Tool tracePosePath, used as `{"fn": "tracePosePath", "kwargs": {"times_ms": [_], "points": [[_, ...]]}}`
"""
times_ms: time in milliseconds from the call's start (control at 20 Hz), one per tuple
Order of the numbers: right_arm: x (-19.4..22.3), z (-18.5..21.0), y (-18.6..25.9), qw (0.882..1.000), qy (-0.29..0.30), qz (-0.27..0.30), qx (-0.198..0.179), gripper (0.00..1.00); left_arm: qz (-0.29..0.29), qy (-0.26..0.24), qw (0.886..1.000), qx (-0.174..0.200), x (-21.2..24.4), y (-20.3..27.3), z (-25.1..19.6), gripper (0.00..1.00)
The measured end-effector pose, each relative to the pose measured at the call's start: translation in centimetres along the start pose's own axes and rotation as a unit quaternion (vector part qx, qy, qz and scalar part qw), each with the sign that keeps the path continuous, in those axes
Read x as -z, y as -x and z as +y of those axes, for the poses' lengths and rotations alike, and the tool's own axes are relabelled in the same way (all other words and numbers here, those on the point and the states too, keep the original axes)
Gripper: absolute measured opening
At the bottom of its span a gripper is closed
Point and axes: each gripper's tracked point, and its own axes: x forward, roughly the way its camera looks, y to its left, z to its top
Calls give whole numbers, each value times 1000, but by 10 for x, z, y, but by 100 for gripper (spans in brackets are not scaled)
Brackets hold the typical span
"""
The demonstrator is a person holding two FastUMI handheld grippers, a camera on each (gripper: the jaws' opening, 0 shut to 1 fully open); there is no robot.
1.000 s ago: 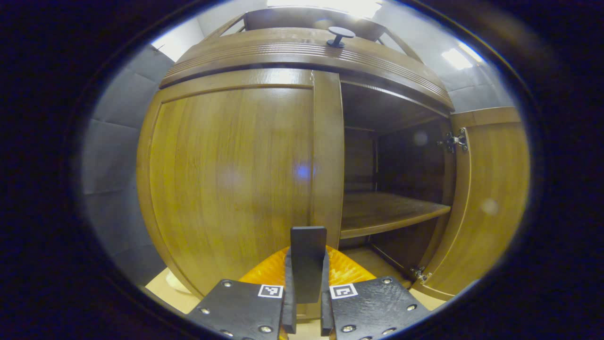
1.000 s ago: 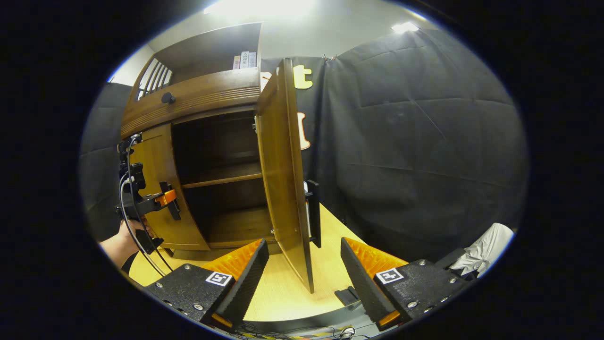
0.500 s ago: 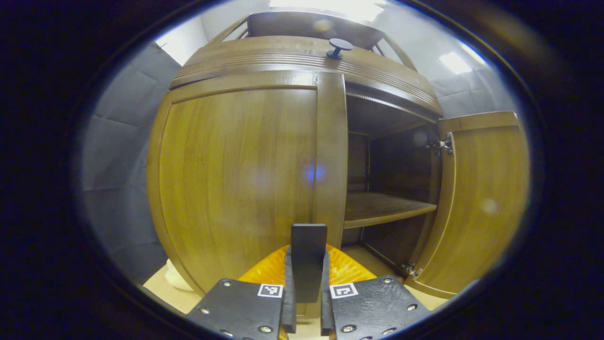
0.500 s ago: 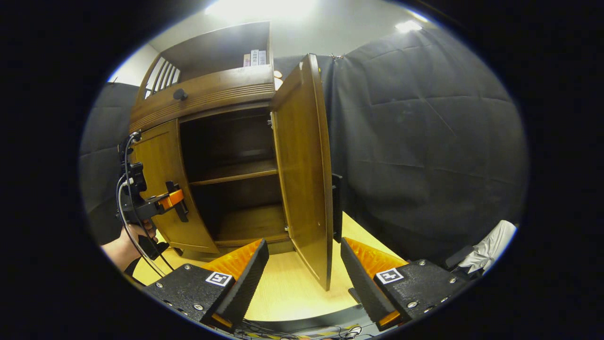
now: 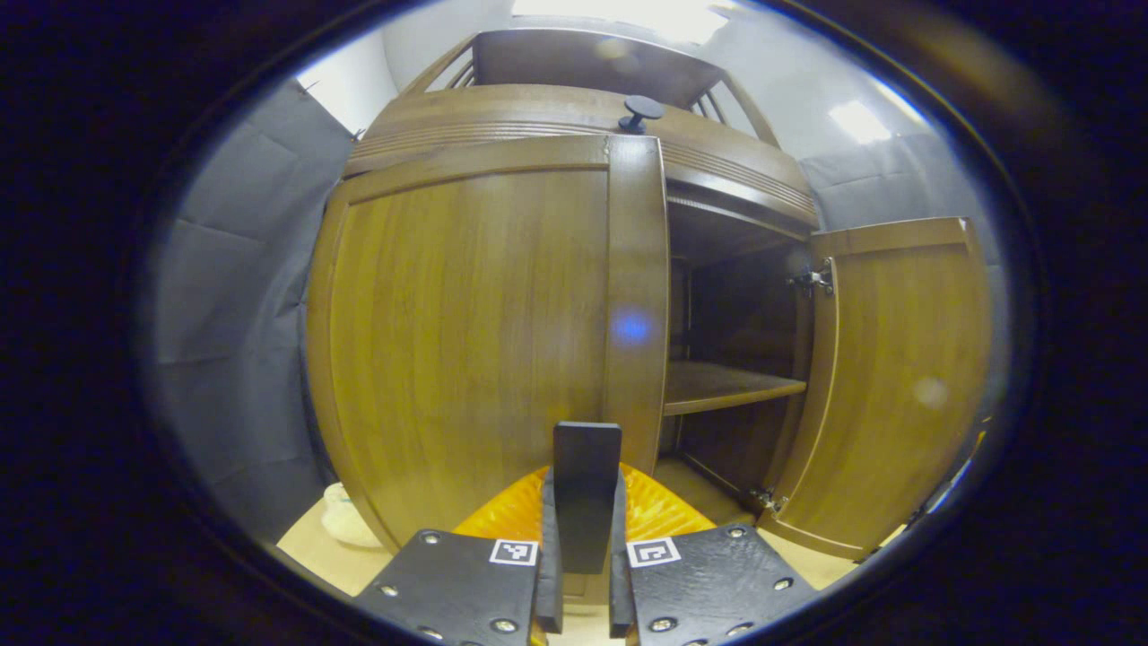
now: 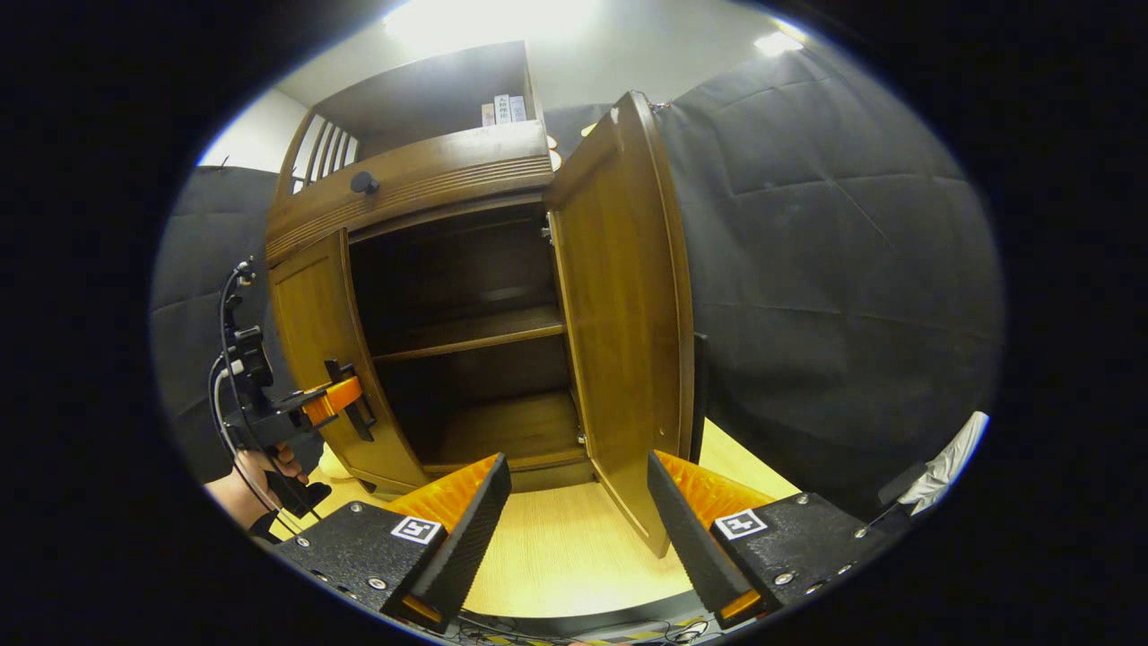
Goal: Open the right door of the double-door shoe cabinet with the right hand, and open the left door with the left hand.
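Note:
The brown shoe cabinet has its left door [image 5: 466, 332] standing in front of the left half. That door's dark upright handle [image 5: 587, 449] sits between the fingers of my left gripper [image 5: 585, 489], which is shut on it. The right door [image 6: 628, 314] is swung wide open, baring a dark inside with one shelf [image 6: 475, 330]. My right gripper [image 6: 578, 462] is open and holds nothing; the right door's lower corner hangs close to its right finger. In the right gripper view, the left gripper [image 6: 345, 408] is at the left door [image 6: 314, 359], held by a hand [image 6: 260, 467].
A drawer front with a round dark knob [image 5: 639, 109] runs above the doors, and books [image 6: 502, 109] stand on the open top shelf. A light wooden floor [image 6: 556, 565] lies in front. A white cloth [image 6: 942, 458] lies at the right, and a pale object [image 5: 345, 529] sits by the cabinet's left foot.
The right door has swung farther open, away from between my right gripper's fingers. My left gripper has kept its hold on the handle and has drawn back a little from the cabinet.

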Motion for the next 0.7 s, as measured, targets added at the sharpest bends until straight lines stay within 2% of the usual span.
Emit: {"fn": "tracePosePath", "kwargs": {"times_ms": [50, 150, 450, 700], "points": [[0, 2, -1, 1000, 1, 1, -3, 95, -1, 2, 1000, -2, 0, 1, 1, 14], [2, 6, -4, 1000, -1, 4, -10, 92, -8, 2, 1000, -8, 0, 2, 2, 14], [-3, 23, -14, 999, -9, 10, -36, 92, -9, 5, 1000, -25, 14, 1, 0, 14], [-8, 42, -19, 998, -11, 14, -65, 92, -7, 3, 999, -37, 16, -5, -1, 28]]}}
